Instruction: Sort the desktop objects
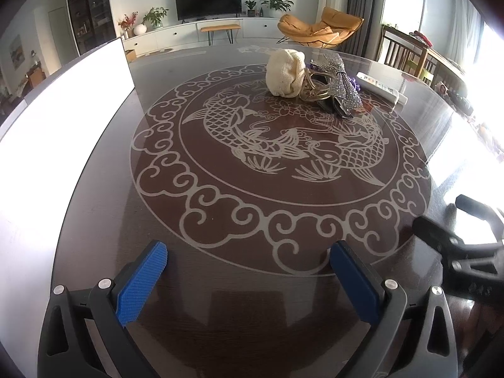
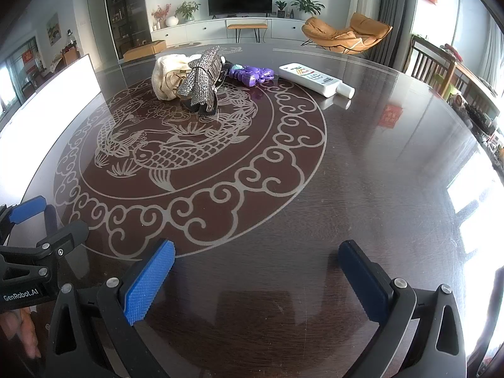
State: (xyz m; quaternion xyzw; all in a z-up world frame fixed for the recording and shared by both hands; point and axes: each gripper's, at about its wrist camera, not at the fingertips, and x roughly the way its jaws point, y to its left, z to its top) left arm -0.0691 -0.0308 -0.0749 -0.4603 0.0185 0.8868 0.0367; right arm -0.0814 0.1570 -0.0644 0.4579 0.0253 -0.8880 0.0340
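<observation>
**Sort not yet begun: both claws empty, objects clustered at far side of desk**

The things to sort sit in the upper middle of both views. A cream knitted bundle (image 2: 168, 77) touches a rhinestone bow clip (image 2: 201, 83), which leans against it on its right. Just beside, further right in the right wrist view, lies a purple toy (image 2: 250, 74), then, a little apart, a white tube (image 2: 315, 80) on its side, cap toward frame right. In the left wrist view the bundle (image 1: 285, 72) hides most of the toy. A white panel (image 1: 63, 100) stands at the left edge of the desk (image 2: 362, 173).

My left claw (image 1: 249, 280) is spread wide, nothing between its blue pads; my right claw (image 2: 256, 282) likewise. Both hover low over the near edge, well apart from the cluster.

Judgement: I am at the approach step. The tube lies alone and looks easiest to take first; the clip and bundle will likely need separating. Where the sorted items go, I cannot tell.
</observation>
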